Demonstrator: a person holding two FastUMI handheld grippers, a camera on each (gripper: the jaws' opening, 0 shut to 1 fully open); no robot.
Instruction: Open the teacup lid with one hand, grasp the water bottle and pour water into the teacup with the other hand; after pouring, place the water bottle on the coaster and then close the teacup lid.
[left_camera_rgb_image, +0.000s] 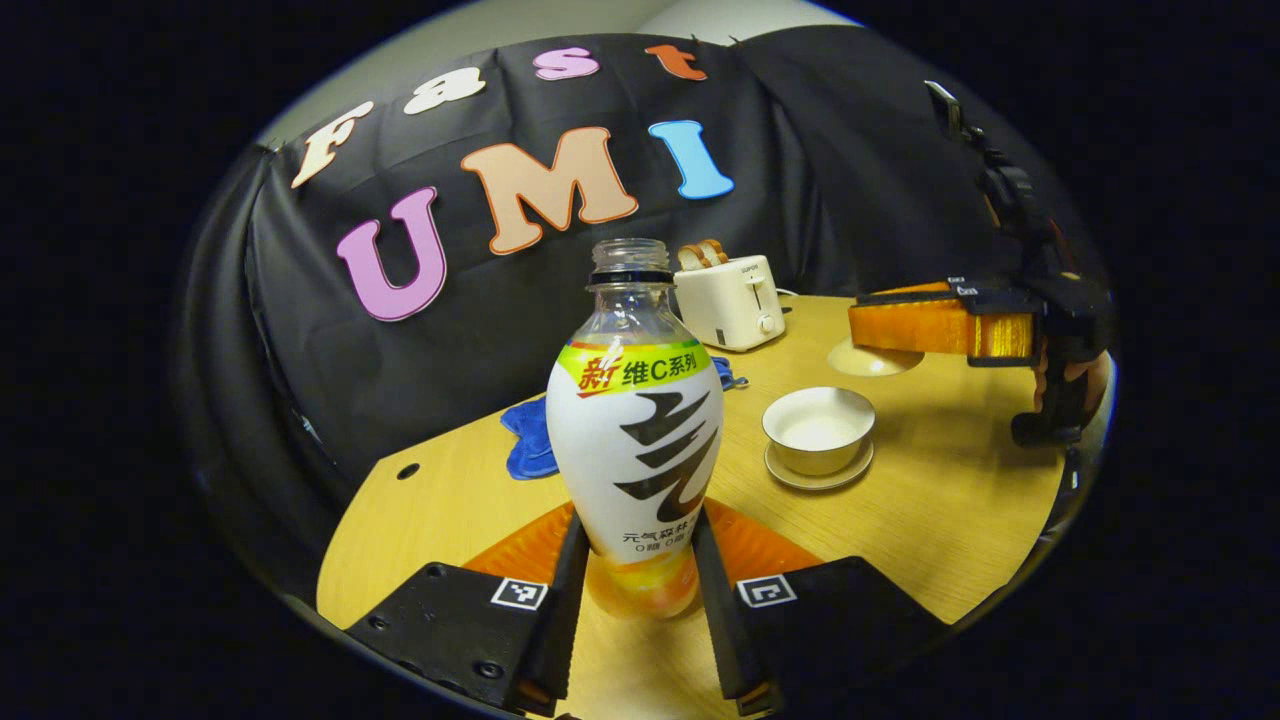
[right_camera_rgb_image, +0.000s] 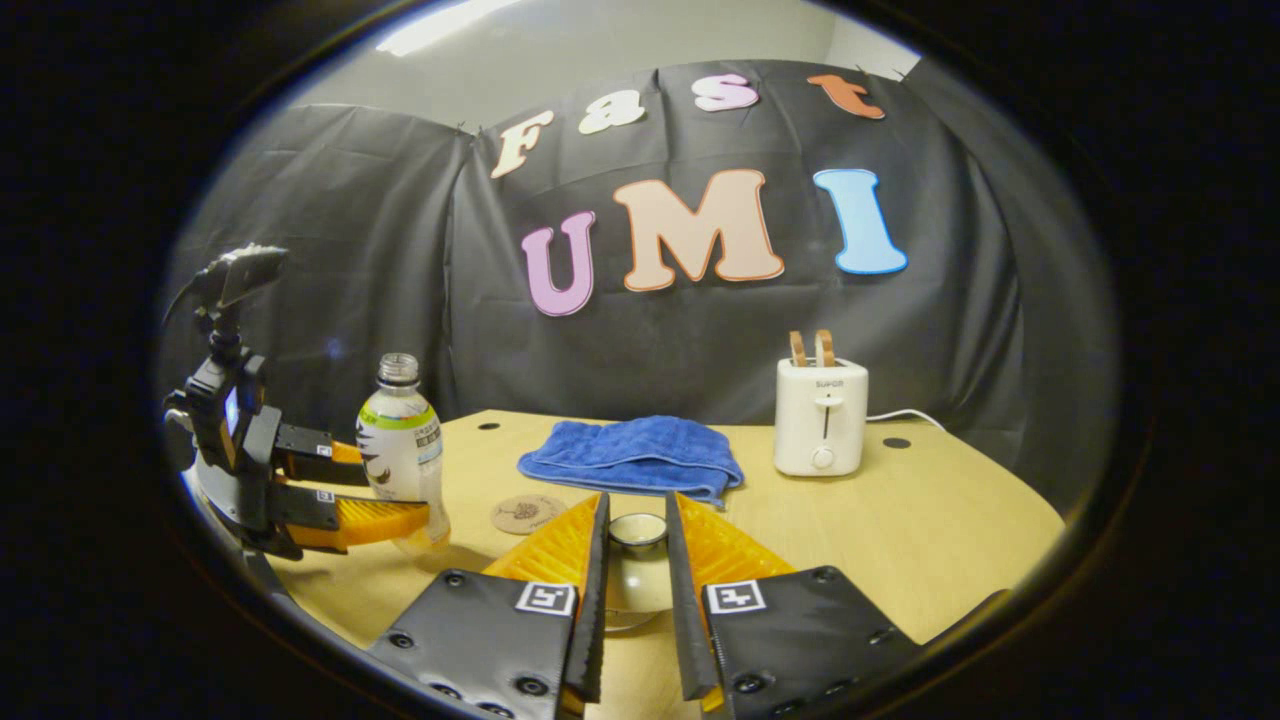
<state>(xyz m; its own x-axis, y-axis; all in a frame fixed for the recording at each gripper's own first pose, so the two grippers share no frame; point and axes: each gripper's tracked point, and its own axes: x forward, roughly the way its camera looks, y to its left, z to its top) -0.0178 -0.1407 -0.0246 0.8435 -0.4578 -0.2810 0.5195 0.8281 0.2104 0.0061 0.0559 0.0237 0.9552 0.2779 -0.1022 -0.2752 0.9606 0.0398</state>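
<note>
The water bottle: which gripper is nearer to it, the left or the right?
Left. The left gripper holds the water bottle between its fingers; the right gripper, holding the teacup lid, is off to the side.

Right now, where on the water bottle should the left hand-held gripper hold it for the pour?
The lower body of the water bottle, from the side and level, one finger on each flank, where the left hand-held gripper sits. The bottle stands upright and uncapped, so this keeps the open neck clear.
</note>
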